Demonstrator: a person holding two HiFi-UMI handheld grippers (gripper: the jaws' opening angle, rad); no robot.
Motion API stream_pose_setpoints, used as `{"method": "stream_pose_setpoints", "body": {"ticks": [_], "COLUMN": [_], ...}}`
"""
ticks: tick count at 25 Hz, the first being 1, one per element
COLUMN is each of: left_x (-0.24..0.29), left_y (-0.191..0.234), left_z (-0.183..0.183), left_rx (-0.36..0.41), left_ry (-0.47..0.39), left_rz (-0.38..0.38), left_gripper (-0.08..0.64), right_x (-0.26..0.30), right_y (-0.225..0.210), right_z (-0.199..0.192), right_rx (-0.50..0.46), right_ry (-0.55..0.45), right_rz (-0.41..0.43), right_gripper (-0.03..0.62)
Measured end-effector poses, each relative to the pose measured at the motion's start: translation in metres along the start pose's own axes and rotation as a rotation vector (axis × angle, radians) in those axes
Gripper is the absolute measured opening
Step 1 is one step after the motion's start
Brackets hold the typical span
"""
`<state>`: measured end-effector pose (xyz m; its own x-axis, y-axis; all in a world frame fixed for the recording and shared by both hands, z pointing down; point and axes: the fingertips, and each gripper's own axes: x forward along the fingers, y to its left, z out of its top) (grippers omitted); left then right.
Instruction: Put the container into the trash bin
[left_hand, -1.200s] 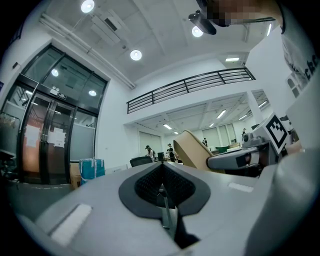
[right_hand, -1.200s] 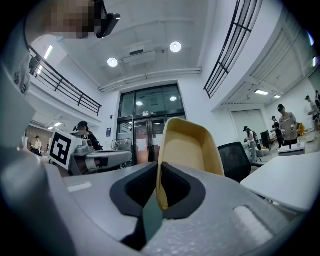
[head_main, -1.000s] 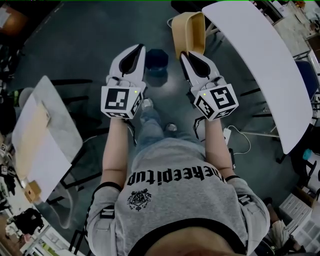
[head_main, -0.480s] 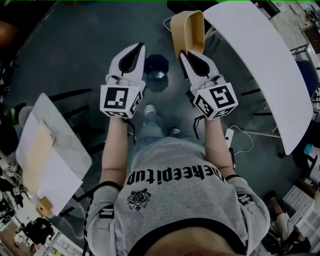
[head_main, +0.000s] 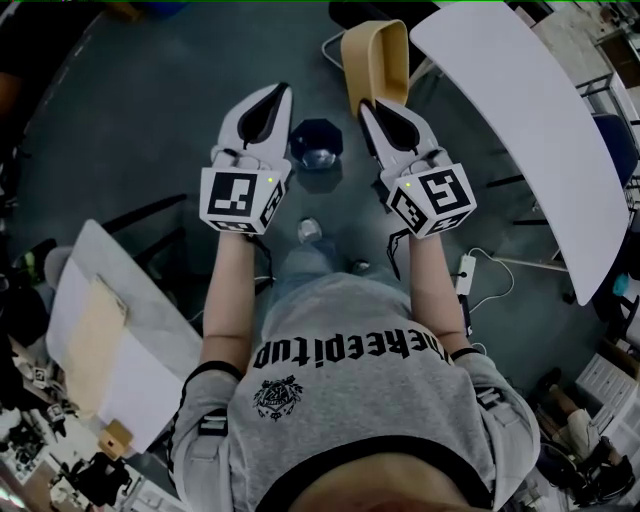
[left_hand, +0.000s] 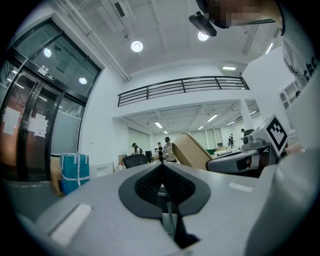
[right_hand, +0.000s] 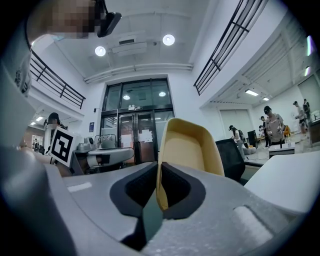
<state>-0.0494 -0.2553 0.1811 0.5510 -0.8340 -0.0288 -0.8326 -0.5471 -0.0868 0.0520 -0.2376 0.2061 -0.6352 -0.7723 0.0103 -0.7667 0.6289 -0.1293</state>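
Closest to the camera is the person's grey printed T-shirt, with both forearms stretched forward and a marker cube riding on each tool. The left gripper has its claw closed pad against pad with nothing between them, as its own view shows; it touches no object and is held out in the air. The right gripper has its claw clamped on one thin side wall of the tan container, the wall pinched edge-on between the dark pads. The container stands up beyond the fingertips, its open hollow facing the right gripper view's camera. It is held in the air, clear of the floor. Down on the dark floor, seen between the two grippers in the head view, sits the dark trash bin, just left of the container and lower. Beyond and to the right runs the curved near edge of a white table; a bench carrying a pale sheet lies at lower left
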Motion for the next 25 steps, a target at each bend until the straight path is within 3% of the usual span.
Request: {"method": "stream_pose_setpoints", "body": {"ticks": [12,25], "left_x": [0.024,0.036], "left_y": [0.045,0.066], "left_z": [-0.020,-0.075], "left_rx": [-0.002,-0.035], "left_ry": [0.006,0.084], "left_rz": [-0.099,-0.165], "left_gripper": [0.018,0.018], "right_x": [0.045,0.078], "right_y": [-0.004,-0.009], "right_z": [-0.015,-0.069], "right_rx": [0.021,0.044], "right_ry": [0.028,0.165], "right_rz": [-0.066,-0.080], "right_gripper": [0.025,0.023]}}
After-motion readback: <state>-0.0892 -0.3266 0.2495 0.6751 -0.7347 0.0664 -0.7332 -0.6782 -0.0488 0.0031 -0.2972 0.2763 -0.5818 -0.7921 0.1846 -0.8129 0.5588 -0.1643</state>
